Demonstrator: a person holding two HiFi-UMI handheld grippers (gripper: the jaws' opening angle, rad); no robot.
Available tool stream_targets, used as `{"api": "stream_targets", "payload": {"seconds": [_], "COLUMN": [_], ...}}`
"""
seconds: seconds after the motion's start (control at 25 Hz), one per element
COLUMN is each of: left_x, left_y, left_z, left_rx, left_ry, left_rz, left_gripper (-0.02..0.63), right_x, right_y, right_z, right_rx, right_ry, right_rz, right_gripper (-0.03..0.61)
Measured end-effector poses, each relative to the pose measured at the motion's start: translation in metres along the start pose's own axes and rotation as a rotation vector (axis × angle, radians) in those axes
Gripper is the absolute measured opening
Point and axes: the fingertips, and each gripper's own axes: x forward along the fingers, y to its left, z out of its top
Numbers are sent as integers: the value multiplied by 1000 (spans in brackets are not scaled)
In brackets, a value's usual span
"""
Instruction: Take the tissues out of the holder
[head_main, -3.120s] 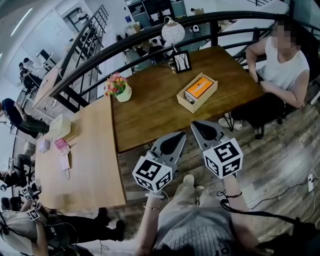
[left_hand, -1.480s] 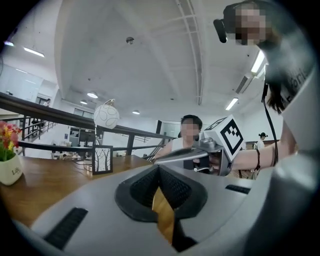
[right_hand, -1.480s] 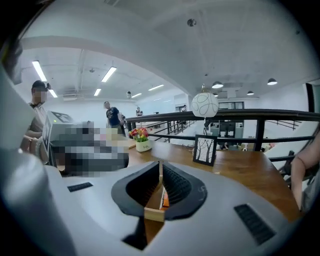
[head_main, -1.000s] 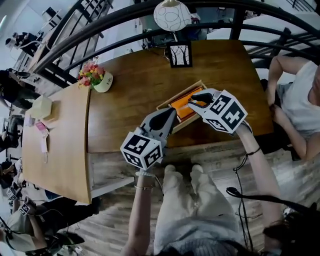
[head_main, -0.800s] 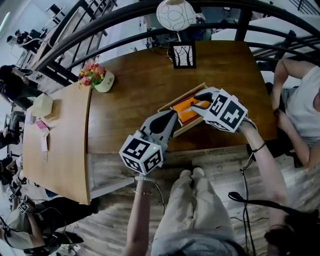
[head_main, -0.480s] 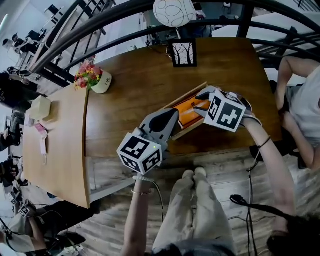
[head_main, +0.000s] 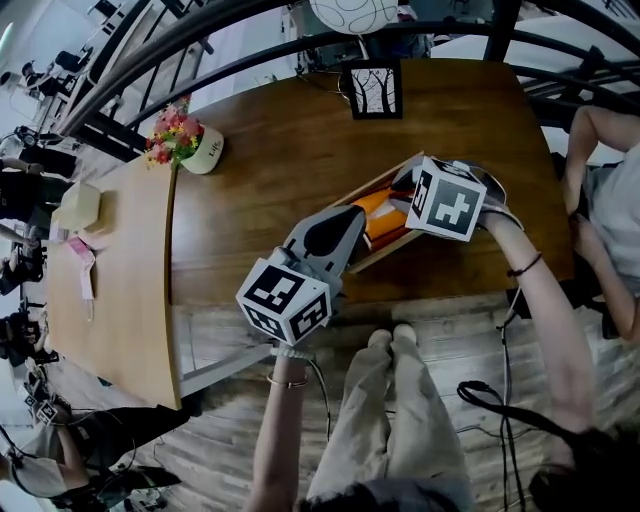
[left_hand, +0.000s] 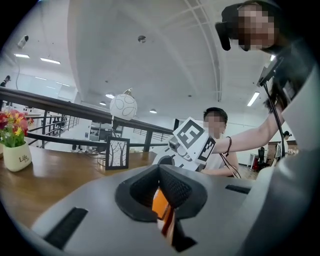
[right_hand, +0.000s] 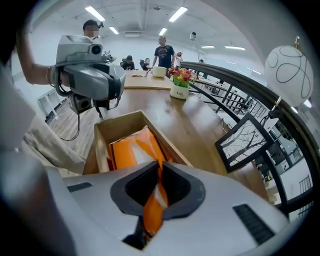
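An open wooden holder (head_main: 392, 252) lies on the dark wooden table, with an orange tissue pack (head_main: 378, 222) inside it. My right gripper (head_main: 398, 192) is at the pack's far end, and its jaws are shut on a fold of the orange wrapper (right_hand: 154, 200). That end of the tissue pack (right_hand: 129, 150) rises above the holder's rim (right_hand: 120, 119). My left gripper (head_main: 352, 212) hovers at the holder's near end with its jaws closed together (left_hand: 160, 170). Orange shows through the slit behind them. I see no grasp by the left.
A framed tree picture (head_main: 372, 90), a flower pot (head_main: 190, 145) and a white globe lamp (head_main: 352, 12) stand along the table's far side by a black railing. A person sits at the right end (head_main: 600, 150). A lighter table (head_main: 110, 270) adjoins on the left.
Both grippers have come from near my body to the holder. In the last second the right gripper twisted and closed on the pack, while the left crept closer to the holder's near end.
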Motion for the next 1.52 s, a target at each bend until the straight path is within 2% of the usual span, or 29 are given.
{"api": "stream_targets", "payload": {"seconds": [0.04,0.08,0.44,0.84,1.24,1.52], "left_x": [-1,-1,-13,-21,-18,-13], "left_y": [1,2,8,-4,-16,-31], "left_z": [-1,-1,8,26,55,66], "left_rx": [-2,-3,-10,-8,30,55], "left_ry": [0,1,-26,-59,-104,-119], "left_rz": [3,7,28,12,-61,-150], "left_gripper": [8,8,8,8,8,8], "right_x": [0,0,-21,-69,-115,-139], "right_y": [0,-1,-6,-8,-15,-10], "right_z": [0,1,13,30,42,34], "right_rx": [-9,-22,10,106,151,197], "right_ry": [-3,-7,-72,-212,-262,-255], "right_rz": [-2,-14,-109,-193,-299,-376], "right_gripper": [21,14,12,12,12,12]}}
